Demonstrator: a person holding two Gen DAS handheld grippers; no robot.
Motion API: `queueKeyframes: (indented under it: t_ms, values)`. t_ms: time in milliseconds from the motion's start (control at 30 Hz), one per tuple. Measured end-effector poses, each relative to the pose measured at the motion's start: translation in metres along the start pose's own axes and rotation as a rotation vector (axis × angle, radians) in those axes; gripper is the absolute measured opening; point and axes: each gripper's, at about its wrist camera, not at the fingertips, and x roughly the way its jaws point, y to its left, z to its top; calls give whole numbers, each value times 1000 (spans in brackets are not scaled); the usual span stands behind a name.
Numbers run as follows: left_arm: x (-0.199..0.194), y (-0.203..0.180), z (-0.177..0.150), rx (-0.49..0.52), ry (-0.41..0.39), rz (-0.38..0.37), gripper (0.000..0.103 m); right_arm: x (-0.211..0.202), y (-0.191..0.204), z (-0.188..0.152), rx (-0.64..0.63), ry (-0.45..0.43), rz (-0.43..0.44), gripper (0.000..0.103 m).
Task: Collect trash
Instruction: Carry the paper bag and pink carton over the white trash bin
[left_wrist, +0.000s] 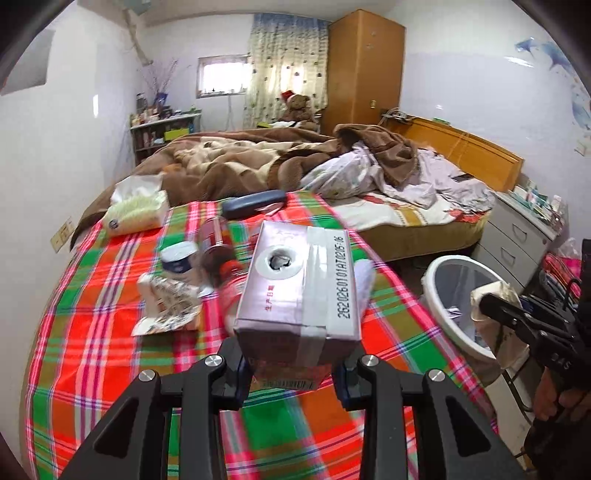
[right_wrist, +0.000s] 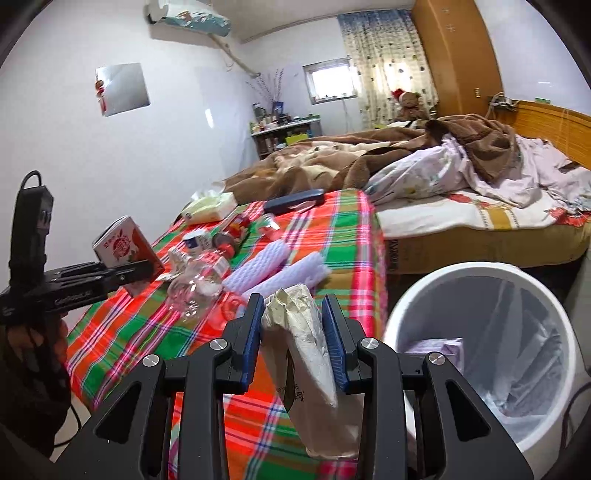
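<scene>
My left gripper (left_wrist: 291, 360) is shut on a pinkish drink carton (left_wrist: 295, 288) with a punched straw hole, held above the plaid-covered table (left_wrist: 92, 369). The right wrist view shows the same carton (right_wrist: 123, 245) in the left gripper (right_wrist: 138, 275) at the far left. My right gripper (right_wrist: 293, 306) is shut on a crumpled beige paper bag (right_wrist: 303, 354), close to the left of the white bin (right_wrist: 402, 310). In the left wrist view the right gripper (left_wrist: 493, 308) and its paper bag (left_wrist: 506, 291) hang over the bin's rim (left_wrist: 434, 284).
On the plaid cloth lie a foil wrapper (left_wrist: 170, 306), a white tub (left_wrist: 179, 258), a red can (left_wrist: 216, 240), a clear bottle (right_wrist: 199, 284), purple foam pieces (right_wrist: 258, 266), a tissue pack (left_wrist: 136, 210) and a dark case (left_wrist: 255, 203). A bed (right_wrist: 480, 221) stands behind, drawers (left_wrist: 517, 236) to the right.
</scene>
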Motion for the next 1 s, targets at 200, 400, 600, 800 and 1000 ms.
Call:
queueKeyframes:
  t_ms: [200,400,600,800,1000]
  values:
    - [8,-37,7,50,5,-65,35,-9,-17,3,25,-13,-73,34]
    - [24,-80,12,101,24,-135,35,-18,-42,3,78,-24,-135,34]
    - [39,-120,18,153,38,-196,35,-24,-66,2,127,-20,-205,34]
    - [58,-158,21,190,64,-260,35,-21,-90,-1,178,14,-259,34]
    - [85,-190,18,221,102,-301,35,-13,-114,-9,223,66,-299,34]
